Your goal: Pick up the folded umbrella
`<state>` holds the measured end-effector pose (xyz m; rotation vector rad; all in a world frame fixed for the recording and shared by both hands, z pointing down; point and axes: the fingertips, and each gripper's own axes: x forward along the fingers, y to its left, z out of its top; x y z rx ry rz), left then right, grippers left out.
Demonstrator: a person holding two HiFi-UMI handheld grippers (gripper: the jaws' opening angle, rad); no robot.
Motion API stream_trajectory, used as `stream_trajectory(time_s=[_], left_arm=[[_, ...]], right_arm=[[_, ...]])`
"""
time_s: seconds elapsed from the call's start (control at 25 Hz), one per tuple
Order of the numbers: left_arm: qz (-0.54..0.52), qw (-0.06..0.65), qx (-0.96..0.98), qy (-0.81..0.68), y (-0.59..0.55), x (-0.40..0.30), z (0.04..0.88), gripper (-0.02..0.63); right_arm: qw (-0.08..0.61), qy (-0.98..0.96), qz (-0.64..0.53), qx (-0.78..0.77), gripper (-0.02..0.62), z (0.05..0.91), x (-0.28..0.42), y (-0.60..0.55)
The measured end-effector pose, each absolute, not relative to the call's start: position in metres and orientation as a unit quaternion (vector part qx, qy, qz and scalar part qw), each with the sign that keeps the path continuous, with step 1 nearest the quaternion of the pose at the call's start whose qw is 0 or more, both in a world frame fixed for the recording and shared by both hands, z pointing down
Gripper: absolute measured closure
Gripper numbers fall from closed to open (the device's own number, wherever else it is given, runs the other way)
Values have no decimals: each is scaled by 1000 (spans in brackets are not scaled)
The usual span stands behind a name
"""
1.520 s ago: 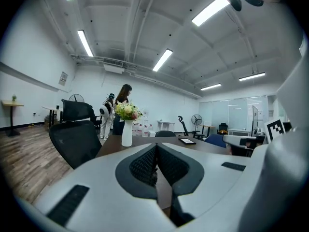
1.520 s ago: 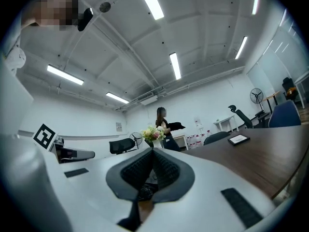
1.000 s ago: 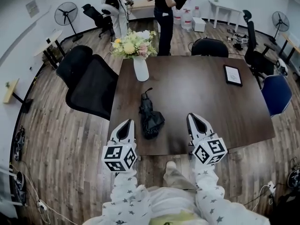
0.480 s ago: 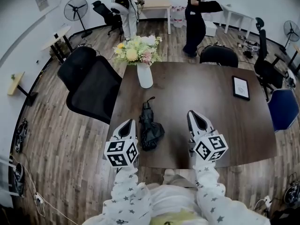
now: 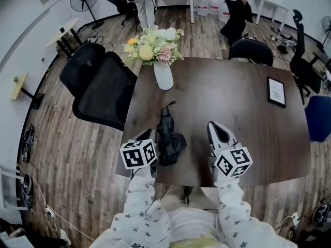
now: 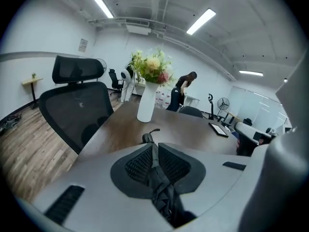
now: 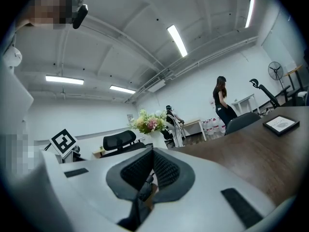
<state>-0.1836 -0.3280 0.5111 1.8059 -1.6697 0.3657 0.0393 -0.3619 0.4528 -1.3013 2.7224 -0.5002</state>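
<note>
Left gripper [image 5: 145,136] has dipped in from lower left to just beside the folded umbrella [image 5: 168,136], lying lower-centre on the table [image 5: 232,102] — jaws clenched empty, right gripper [image 5: 220,130] likewise — so it likely must open before grasping.

Left tongs [image 6: 155,148] closed, tilted down; right tongs [image 5: 214,125] level, seemingly closed.
</note>
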Motion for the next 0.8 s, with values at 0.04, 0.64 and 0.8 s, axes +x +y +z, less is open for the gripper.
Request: stream_trajectory(time_s=[0.04, 0.64, 0.8], left_arm=[[145, 333, 688, -629, -332, -182, 518, 553], [188, 486, 656, -546, -381, -158, 617, 276], [232, 493, 646, -535, -383, -155, 639, 272]], right_arm=[[38, 888, -168, -425, 574, 457, 37, -364], [9, 874, -215, -437, 574, 512, 20, -391], [6, 870, -223, -439, 574, 520, 19, -394]])
